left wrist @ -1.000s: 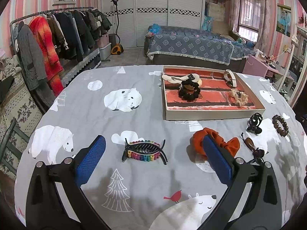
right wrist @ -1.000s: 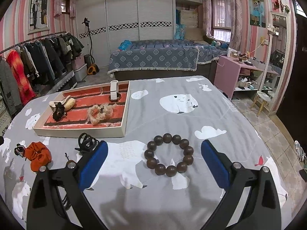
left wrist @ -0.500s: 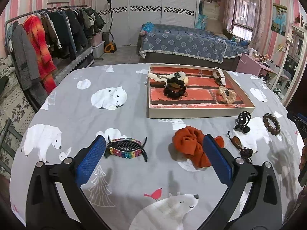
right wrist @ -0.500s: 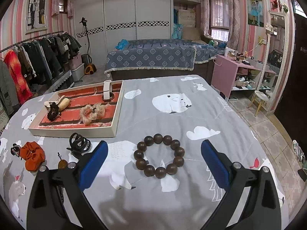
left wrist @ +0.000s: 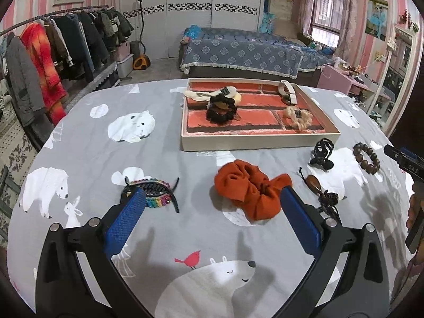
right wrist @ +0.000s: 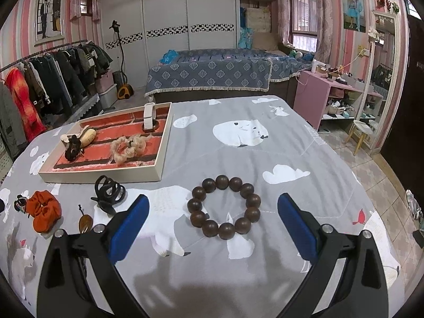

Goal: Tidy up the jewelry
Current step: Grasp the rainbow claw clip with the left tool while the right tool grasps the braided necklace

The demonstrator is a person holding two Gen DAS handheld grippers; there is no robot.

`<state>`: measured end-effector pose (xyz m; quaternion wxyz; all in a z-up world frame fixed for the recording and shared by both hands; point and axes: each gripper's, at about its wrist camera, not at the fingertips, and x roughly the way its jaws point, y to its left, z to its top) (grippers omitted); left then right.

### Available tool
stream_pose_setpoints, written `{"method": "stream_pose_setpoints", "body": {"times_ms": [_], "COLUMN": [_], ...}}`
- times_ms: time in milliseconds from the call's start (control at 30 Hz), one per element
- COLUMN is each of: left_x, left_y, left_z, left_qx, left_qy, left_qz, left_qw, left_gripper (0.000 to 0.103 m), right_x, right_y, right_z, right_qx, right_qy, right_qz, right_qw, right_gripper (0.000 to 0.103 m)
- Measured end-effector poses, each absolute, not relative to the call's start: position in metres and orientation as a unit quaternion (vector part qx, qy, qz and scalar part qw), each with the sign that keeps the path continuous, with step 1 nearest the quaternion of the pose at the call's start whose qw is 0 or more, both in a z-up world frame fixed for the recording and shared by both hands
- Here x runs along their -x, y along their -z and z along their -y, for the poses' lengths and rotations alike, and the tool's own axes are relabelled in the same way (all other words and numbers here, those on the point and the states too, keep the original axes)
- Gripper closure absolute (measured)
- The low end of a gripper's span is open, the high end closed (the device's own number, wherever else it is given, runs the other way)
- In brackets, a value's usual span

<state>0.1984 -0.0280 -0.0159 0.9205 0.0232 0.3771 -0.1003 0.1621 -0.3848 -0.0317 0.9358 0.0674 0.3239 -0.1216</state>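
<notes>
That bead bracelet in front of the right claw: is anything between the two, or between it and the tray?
Nothing visible. The bracelet lies on bare cloth just ahead of the open right claw. The tray sits beyond it to the left, with bare cloth between. The black clip lies further left, off that line.

Rainbow hair clip [left wrist: 156, 194] — partly hidden behind left claw's pad [left wrist: 124, 222].

one tray [left wrist: 254, 145], two scrunchies [left wrist: 249, 188], one bead bracelet [right wrist: 224, 209], two claw clips [left wrist: 322, 153]
</notes>
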Motion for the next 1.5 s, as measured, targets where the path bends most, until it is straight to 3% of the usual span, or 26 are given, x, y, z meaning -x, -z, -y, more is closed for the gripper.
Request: {"method": "stream_pose_setpoints", "body": {"times_ms": [900,1133,1500], "left_x": [-0.248,-0.271,-0.265], "left_y": [0.046,0.033,0.062], "left_z": [-0.069,-0.076,-0.073], "left_qx": [-0.029,-0.051,-0.022], "left_qy": [0.033,0.037,0.073], "left_qz": [-0.406,-0.403,-0.404], "left_qw": [0.913,0.913,0.911], "left_gripper": [0.005,0.005,0.005], "right_x": [-0.169,-0.175,-0.183], "right_y": [0.051,0.051,0.066], "right_z": [0.279,0.257,0.247], "right_qx": [-0.022,-0.005,0.002], "right_qy": [0.073,0.07,0.075], "right_qz": [-0.365,-0.372,-0.38], "right_qw": [0.928,0.926,0.922], "right_gripper": [0.008,0.008,0.013]}}
